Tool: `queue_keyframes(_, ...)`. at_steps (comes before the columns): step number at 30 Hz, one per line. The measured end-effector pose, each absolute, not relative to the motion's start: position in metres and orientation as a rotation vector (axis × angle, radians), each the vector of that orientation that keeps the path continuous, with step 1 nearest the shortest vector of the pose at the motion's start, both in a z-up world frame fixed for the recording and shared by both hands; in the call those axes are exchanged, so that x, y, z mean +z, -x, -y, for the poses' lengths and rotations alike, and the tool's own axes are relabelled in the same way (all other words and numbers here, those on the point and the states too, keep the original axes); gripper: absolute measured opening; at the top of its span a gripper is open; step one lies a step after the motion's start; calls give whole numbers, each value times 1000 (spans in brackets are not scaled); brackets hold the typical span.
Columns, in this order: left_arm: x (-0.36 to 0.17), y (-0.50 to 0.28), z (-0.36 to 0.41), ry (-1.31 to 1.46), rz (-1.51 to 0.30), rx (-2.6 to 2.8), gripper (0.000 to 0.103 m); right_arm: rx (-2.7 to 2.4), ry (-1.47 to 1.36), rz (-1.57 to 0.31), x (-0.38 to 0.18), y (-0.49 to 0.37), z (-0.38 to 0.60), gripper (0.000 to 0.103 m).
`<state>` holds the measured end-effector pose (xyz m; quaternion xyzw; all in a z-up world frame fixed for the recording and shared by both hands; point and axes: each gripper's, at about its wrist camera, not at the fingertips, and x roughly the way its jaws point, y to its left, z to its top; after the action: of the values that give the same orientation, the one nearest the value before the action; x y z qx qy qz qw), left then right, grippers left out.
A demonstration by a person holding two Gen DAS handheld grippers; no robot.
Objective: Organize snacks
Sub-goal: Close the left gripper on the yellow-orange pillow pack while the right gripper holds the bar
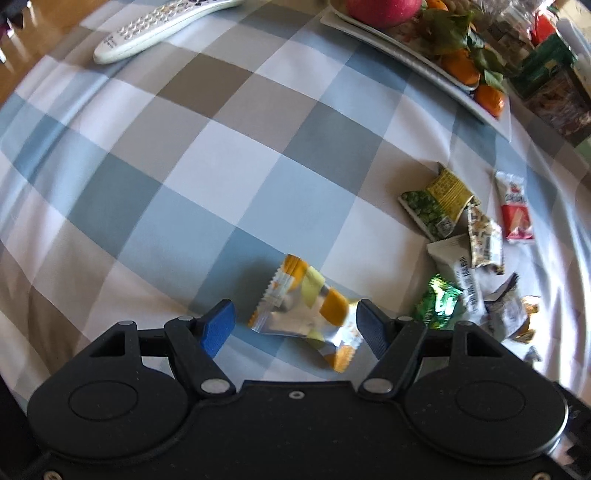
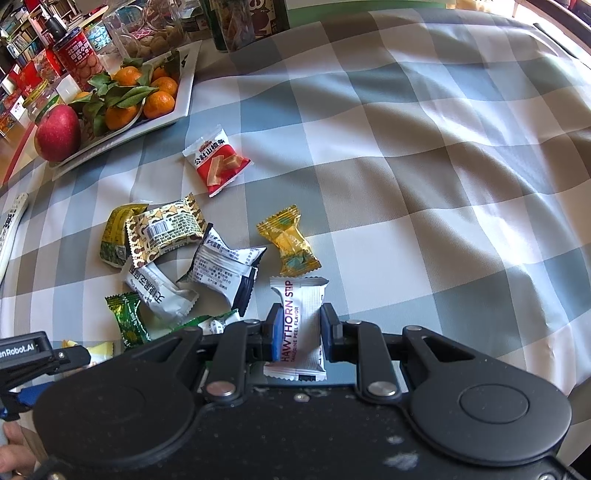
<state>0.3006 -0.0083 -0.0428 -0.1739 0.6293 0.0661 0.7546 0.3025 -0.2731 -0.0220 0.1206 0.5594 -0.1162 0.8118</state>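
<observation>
My left gripper (image 1: 295, 326) stands open, pointing down at the checked tablecloth (image 1: 184, 177). A silver, orange and yellow snack packet (image 1: 306, 314) lies between its blue fingers (image 1: 218, 326), which do not press it. My right gripper (image 2: 299, 332) is shut on a white hawthorn strip packet (image 2: 301, 328), held upright just above the cloth. A loose pile of snack packets (image 2: 173, 254) lies to its left: a gold candy (image 2: 290, 243), a red packet (image 2: 218, 162), green, white and patterned ones. The same pile (image 1: 465, 251) shows at the right of the left wrist view.
A white tray (image 2: 173, 118) with tangerines, leaves and a red apple (image 2: 57, 133) stands at the back left. Jars and boxes (image 2: 79, 55) crowd behind it. A white remote control (image 1: 155, 29) lies far on the cloth. A hand (image 2: 14, 446) shows at the lower left.
</observation>
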Motion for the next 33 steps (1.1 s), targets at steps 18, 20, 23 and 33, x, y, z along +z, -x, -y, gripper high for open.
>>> queue_keyframes(18, -52, -308, 58, 42, -1326, -1, 73, -242, -259, -1195, -22, -302, 273, 23)
queue_keyframes(20, -51, -308, 61, 8, -1316, -23, 69, -244, -262, -1192, -21, -301, 274, 23)
queue_keyframes(23, -47, -308, 61, 1, -1302, -52, 62, -247, -264, -1188, -20, -301, 274, 23)
queue_keyframes(33, -36, -314, 56, 48, -1278, -97, 52, -251, -276, -1186, -19, -301, 275, 23)
